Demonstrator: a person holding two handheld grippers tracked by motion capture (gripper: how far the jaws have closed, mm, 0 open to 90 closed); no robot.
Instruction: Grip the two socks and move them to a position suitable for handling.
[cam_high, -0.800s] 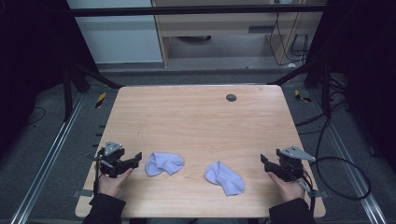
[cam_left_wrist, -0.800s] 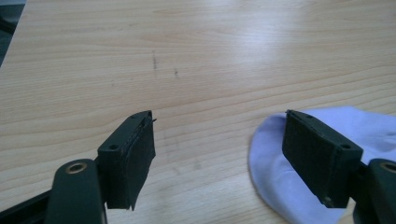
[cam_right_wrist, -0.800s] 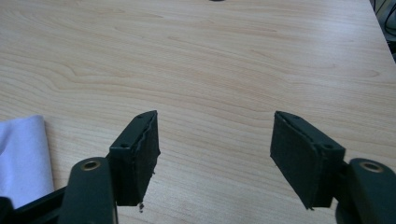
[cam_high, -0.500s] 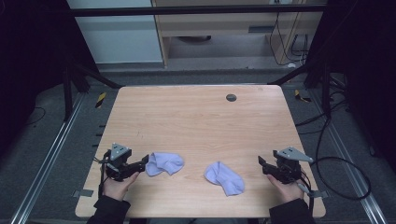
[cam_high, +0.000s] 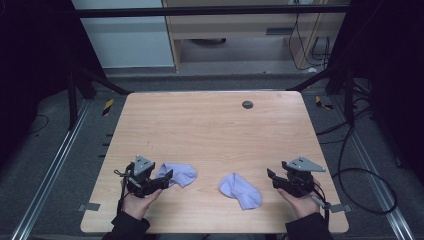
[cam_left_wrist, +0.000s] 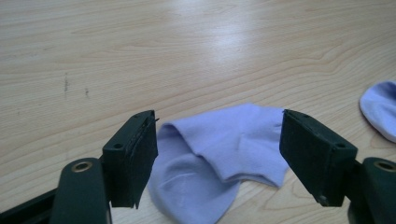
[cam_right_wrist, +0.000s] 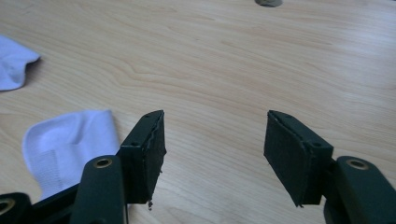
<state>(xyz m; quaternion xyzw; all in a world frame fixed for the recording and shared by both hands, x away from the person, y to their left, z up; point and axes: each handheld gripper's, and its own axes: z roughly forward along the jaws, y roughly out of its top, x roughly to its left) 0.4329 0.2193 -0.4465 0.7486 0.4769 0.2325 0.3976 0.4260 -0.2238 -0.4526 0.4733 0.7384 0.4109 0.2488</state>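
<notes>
I'm watching the left gripper (cam_high: 167, 177) sitting right at the near-left sock (cam_high: 177, 173), its jaws standing wide apart. In the left gripper view that lavender sock (cam_left_wrist: 224, 163) is lying crumpled flat on the wooden table (cam_left_wrist: 187, 56) between the two black jaws, and the pads are not pressing on it; I'm seeing bare gaps on both sides. The second sock (cam_left_wrist: 380, 109) is peeking in at the right edge of that view, well apart from the first.

I'm looking at the right gripper (cam_high: 272, 179) now: its jaws are also spread wide, with nothing between them but bare table in the right gripper view. The second sock (cam_high: 241, 190) is lying just beside it, toward the middle of the table; in the right gripper view the same sock (cam_right_wrist: 70, 140) is sitting to the left of the jaw, not touching the pad as far as I can tell. Both of the person's hands are resting near the table's front edge, one sock in front of each.
</notes>
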